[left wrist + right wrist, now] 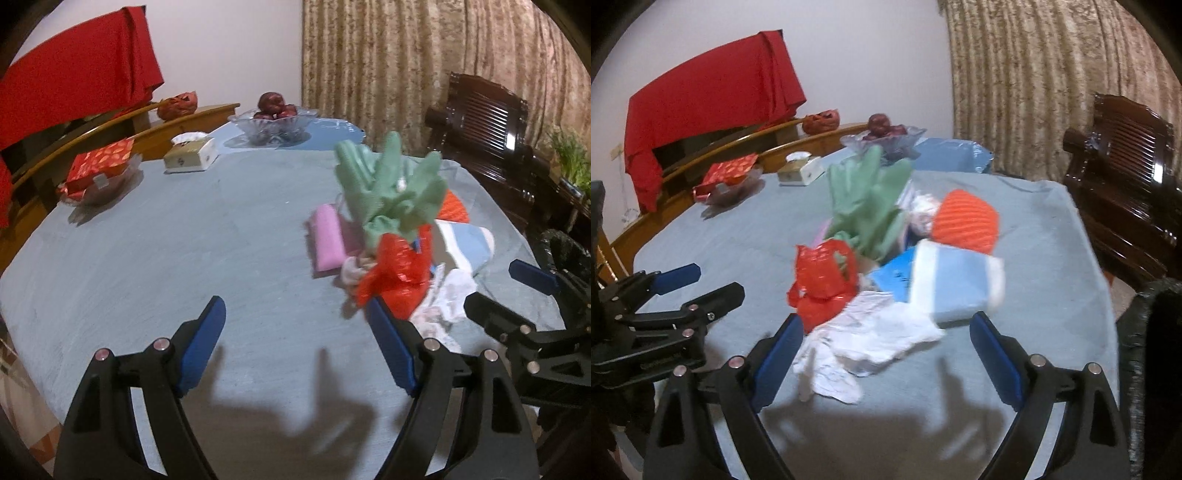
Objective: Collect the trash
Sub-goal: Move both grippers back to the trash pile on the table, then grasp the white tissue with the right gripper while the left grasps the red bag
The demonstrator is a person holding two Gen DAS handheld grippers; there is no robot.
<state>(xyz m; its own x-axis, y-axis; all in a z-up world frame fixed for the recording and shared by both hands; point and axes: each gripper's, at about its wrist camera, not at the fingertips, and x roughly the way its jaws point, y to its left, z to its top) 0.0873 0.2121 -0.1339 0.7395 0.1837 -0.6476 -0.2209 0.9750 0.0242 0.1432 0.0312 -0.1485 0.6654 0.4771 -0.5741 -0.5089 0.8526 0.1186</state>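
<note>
Dim warm indoor light, soft dark shadows on the surface [147, 258] near the lens, motion blur, fisheye bending, black vignetted corners

Glass fruit bowl [272, 127], tissue box [190, 154], red cloth [74, 81], dark wooden chair [484, 125], patterned curtain [406, 55]

Left hand-held gripper [297, 343] and right hand-held gripper [888, 354] both angle downward, jaws spread wide, empty.

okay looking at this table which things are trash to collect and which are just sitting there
Trash: crumpled white paper, red plastic bag, green rubber gloves, orange foam netting.
Lying about: glass fruit bowl, tissue box, red gift box.
</note>
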